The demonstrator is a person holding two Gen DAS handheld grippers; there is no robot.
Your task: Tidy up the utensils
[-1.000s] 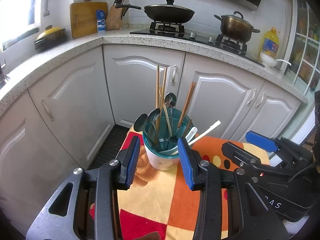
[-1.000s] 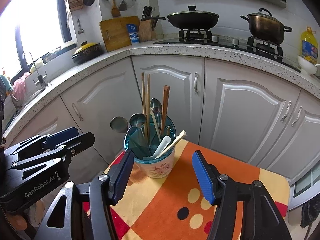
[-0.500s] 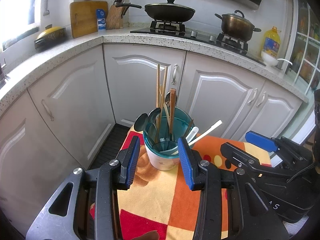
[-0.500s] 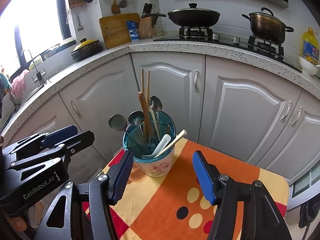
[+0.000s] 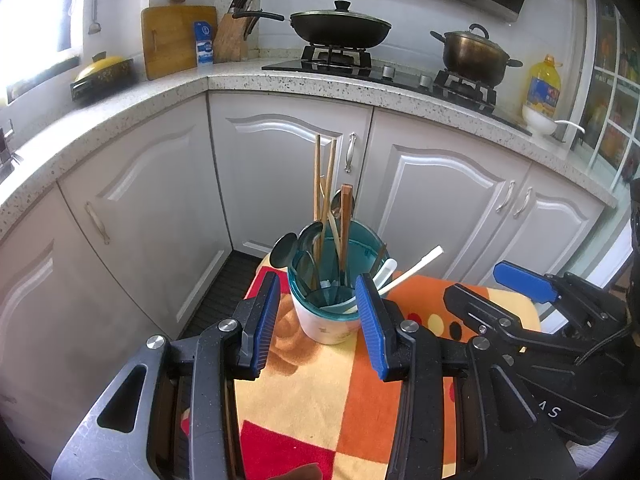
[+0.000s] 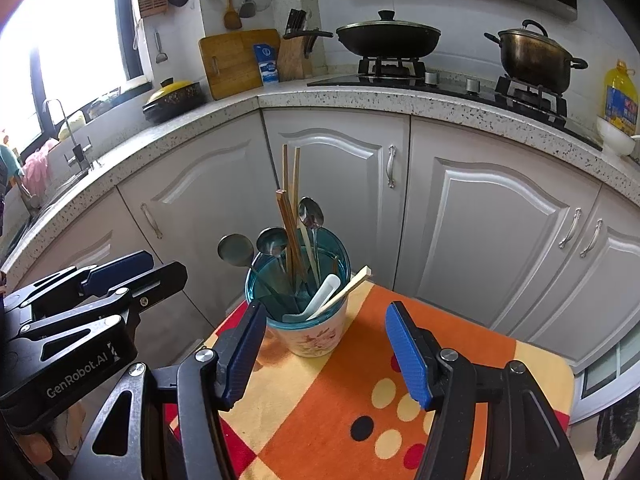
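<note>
A white utensil cup with a teal rim (image 5: 328, 322) (image 6: 316, 338) stands on a small table with an orange, yellow and red cloth (image 5: 320, 404) (image 6: 340, 408). It holds wooden chopsticks (image 5: 323, 184) (image 6: 291, 216), metal spoons (image 6: 236, 249) and white plastic utensils (image 5: 412, 268) (image 6: 324, 294). My left gripper (image 5: 318, 320) is open and empty, its fingers just in front of the cup. My right gripper (image 6: 326, 354) is open and empty, level with the cup's base. Each gripper shows in the other's view, the right one (image 5: 520, 312) and the left one (image 6: 100, 292).
White kitchen cabinets (image 5: 280, 168) stand behind the table under a speckled counter (image 6: 320, 98). On it are a wok (image 5: 340, 28), a pot (image 5: 474, 54), a cutting board (image 5: 172, 40), a knife block (image 5: 232, 38) and an oil bottle (image 5: 542, 84).
The brown chopstick pair that leaned to the right in the cup has swung upright and now stands among the other chopsticks. Both grippers have barely moved.
</note>
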